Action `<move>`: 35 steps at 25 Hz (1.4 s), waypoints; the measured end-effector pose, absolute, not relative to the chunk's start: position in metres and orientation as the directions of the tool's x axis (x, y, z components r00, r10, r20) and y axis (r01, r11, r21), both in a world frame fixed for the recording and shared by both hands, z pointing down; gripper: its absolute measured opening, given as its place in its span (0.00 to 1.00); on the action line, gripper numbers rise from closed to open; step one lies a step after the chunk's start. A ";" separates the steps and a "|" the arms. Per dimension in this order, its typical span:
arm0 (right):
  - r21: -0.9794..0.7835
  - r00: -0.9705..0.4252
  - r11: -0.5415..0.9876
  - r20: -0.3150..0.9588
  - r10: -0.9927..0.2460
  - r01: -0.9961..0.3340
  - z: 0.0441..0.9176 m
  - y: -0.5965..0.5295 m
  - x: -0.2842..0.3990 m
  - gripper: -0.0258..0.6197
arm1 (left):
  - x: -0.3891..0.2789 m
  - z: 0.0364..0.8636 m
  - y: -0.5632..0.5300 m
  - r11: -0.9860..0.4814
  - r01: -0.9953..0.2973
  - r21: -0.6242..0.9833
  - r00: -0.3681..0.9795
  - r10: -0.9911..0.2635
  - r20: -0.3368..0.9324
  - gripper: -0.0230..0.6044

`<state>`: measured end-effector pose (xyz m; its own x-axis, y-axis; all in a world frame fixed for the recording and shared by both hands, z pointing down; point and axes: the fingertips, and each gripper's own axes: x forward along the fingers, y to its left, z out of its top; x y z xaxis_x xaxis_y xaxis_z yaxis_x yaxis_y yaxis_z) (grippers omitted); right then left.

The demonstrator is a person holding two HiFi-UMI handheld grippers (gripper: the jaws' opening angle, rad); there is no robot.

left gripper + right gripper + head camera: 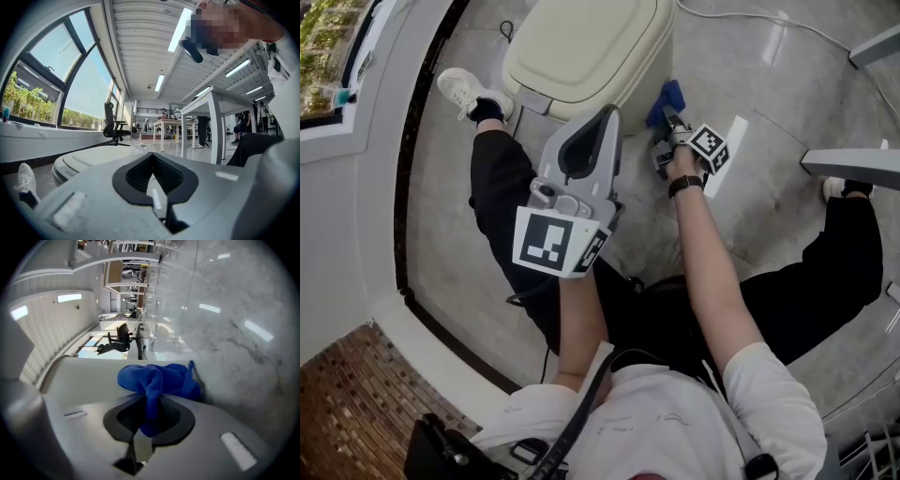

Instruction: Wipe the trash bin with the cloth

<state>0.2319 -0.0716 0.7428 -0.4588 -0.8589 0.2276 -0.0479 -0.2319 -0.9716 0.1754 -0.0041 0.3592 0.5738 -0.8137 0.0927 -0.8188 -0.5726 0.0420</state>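
Wiping looks under way, the right gripper [149,416] clamped on the bunched blue cloth [157,378] pressed against the side wall of the trash bin [581,47] below its lid edge (the left gripper [152,157] hangs closed, empty), so the next move probably calls for dragging along that wall.

An open-plan office or lab hall is indicated: a swivel chair [114,125], white tables [212,99] and ceiling strip lights [160,82] are seen beside tall windows [56,84], above a polished stone floor [769,103].
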 end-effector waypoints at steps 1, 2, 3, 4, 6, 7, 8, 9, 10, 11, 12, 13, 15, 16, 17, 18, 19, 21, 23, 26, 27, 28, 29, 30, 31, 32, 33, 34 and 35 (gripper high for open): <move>-0.962 -0.468 -0.263 0.266 -0.842 -0.074 0.756 -0.071 0.232 0.10 | 0.176 0.361 -0.004 -0.574 -0.818 0.043 0.575 -0.812 0.097 0.04; -0.954 -0.477 -0.280 0.295 -0.828 -0.104 0.764 -0.071 0.231 0.10 | 0.177 0.362 -0.004 -0.575 -0.817 0.043 0.576 -0.811 0.099 0.04; -0.948 -0.485 -0.288 0.318 -0.814 -0.138 0.769 -0.071 0.231 0.10 | 0.177 0.362 -0.005 -0.576 -0.817 0.043 0.577 -0.811 0.099 0.04; -0.940 -0.492 -0.291 0.341 -0.801 -0.179 0.771 -0.071 0.231 0.10 | 0.177 0.362 -0.006 -0.577 -0.816 0.042 0.578 -0.810 0.097 0.04; -0.923 -0.493 -0.264 0.374 -0.786 -0.279 0.764 -0.072 0.236 0.10 | 0.177 0.361 -0.006 -0.580 -0.814 0.042 0.581 -0.809 0.090 0.04; -0.920 -0.486 -0.227 0.365 -0.794 -0.320 0.751 -0.074 0.240 0.10 | 0.177 0.360 -0.006 -0.581 -0.813 0.042 0.582 -0.808 0.088 0.04; -0.923 -0.476 -0.178 0.332 -0.814 -0.341 0.730 -0.078 0.246 0.10 | 0.176 0.358 -0.005 -0.582 -0.812 0.042 0.584 -0.808 0.085 0.04; -0.931 -0.462 -0.122 0.281 -0.841 -0.344 0.703 -0.082 0.254 0.10 | 0.176 0.357 -0.004 -0.583 -0.811 0.042 0.584 -0.807 0.082 0.04; -0.940 -0.446 -0.061 0.217 -0.868 -0.337 0.672 -0.087 0.263 0.10 | 0.175 0.355 -0.004 -0.583 -0.812 0.042 0.584 -0.808 0.079 0.04; -0.945 -0.430 0.003 0.146 -0.891 -0.328 0.637 -0.091 0.274 0.10 | 0.175 0.353 -0.005 -0.582 -0.812 0.043 0.583 -0.809 0.075 0.04; -0.944 -0.416 0.074 0.071 -0.906 -0.321 0.599 -0.094 0.285 0.10 | 0.174 0.352 -0.005 -0.581 -0.813 0.044 0.583 -0.810 0.071 0.04; -0.936 -0.407 0.151 -0.009 -0.913 -0.318 0.559 -0.096 0.295 0.10 | 0.174 0.350 -0.005 -0.581 -0.813 0.046 0.583 -0.810 0.066 0.04; -0.893 -0.409 0.328 -0.186 -0.893 -0.309 0.476 -0.096 0.310 0.10 | 0.175 0.348 -0.005 -0.584 -0.811 0.047 0.586 -0.809 0.057 0.04; -0.859 -0.422 0.419 -0.277 -0.863 -0.293 0.436 -0.095 0.313 0.10 | 0.176 0.347 -0.005 -0.586 -0.809 0.046 0.587 -0.808 0.053 0.04; -0.825 -0.440 0.501 -0.360 -0.823 -0.262 0.402 -0.093 0.312 0.10 | 0.177 0.346 -0.005 -0.588 -0.808 0.046 0.589 -0.806 0.051 0.04; -0.794 -0.463 0.566 -0.425 -0.778 -0.222 0.375 -0.092 0.308 0.10 | 0.178 0.345 -0.005 -0.590 -0.806 0.045 0.591 -0.805 0.050 0.04; -0.770 -0.491 0.610 -0.465 -0.737 -0.187 0.357 -0.093 0.300 0.10 | 0.180 0.345 -0.006 -0.592 -0.805 0.045 0.593 -0.803 0.049 0.04; -0.761 -0.547 0.630 -0.464 -0.697 -0.157 0.351 -0.102 0.282 0.10 | 0.182 0.344 -0.006 -0.594 -0.803 0.043 0.596 -0.802 0.049 0.04; -0.805 -0.573 0.570 -0.392 -0.719 -0.165 0.379 -0.116 0.272 0.10 | 0.183 0.345 -0.007 -0.594 -0.803 0.040 0.596 -0.802 0.052 0.04; -0.893 -0.517 0.423 -0.293 -0.804 -0.152 0.443 -0.135 0.285 0.10 | 0.183 0.345 -0.007 -0.597 -0.802 0.037 0.598 -0.800 0.054 0.04; -0.916 -0.502 0.372 -0.255 -0.827 -0.148 0.466 -0.140 0.290 0.10 | 0.183 0.345 -0.008 -0.598 -0.801 0.037 0.599 -0.799 0.054 0.04; -0.937 -0.501 0.313 -0.199 -0.842 -0.154 0.491 -0.145 0.291 0.10 | 0.182 0.345 -0.009 -0.599 -0.800 0.036 0.600 -0.798 0.054 0.04; -0.955 -0.512 0.246 -0.130 -0.849 -0.164 0.519 -0.149 0.287 0.10 | 0.181 0.346 -0.009 -0.601 -0.798 0.035 0.602 -0.796 0.055 0.04; -0.969 -0.527 0.171 -0.053 -0.848 -0.177 0.550 -0.152 0.282 0.10 | 0.181 0.348 -0.010 -0.605 -0.796 0.033 0.606 -0.794 0.057 0.04; -0.976 -0.539 0.093 0.029 -0.842 -0.198 0.582 -0.152 0.277 0.10 | 0.181 0.349 -0.011 -0.611 -0.791 0.031 0.612 -0.789 0.058 0.04; -0.973 -0.545 0.012 0.118 -0.830 -0.230 0.613 -0.151 0.273 0.10 | 0.182 0.349 -0.011 -0.620 -0.784 0.029 0.621 -0.782 0.059 0.04; -0.960 -0.545 -0.067 0.211 -0.811 -0.273 0.645 -0.147 0.269 0.09 | 0.183 0.349 -0.011 -0.633 -0.774 0.028 0.633 -0.772 0.057 0.04; -0.937 -0.542 -0.138 0.301 -0.785 -0.321 0.674 -0.142 0.266 0.09 | 0.185 0.346 -0.011 -0.648 -0.762 0.026 0.648 -0.760 0.051 0.04; -0.910 -0.535 -0.196 0.378 -0.756 -0.365 0.700 -0.136 0.263 0.09 | 0.186 0.342 -0.010 -0.663 -0.748 0.022 0.663 -0.747 0.042 0.04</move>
<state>0.2625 -0.1365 0.7005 -0.5354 -0.7555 0.3776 -0.3652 -0.1960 -0.9100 0.1862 -0.0102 0.3424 0.6632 -0.7473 0.0425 -0.7484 -0.6629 0.0224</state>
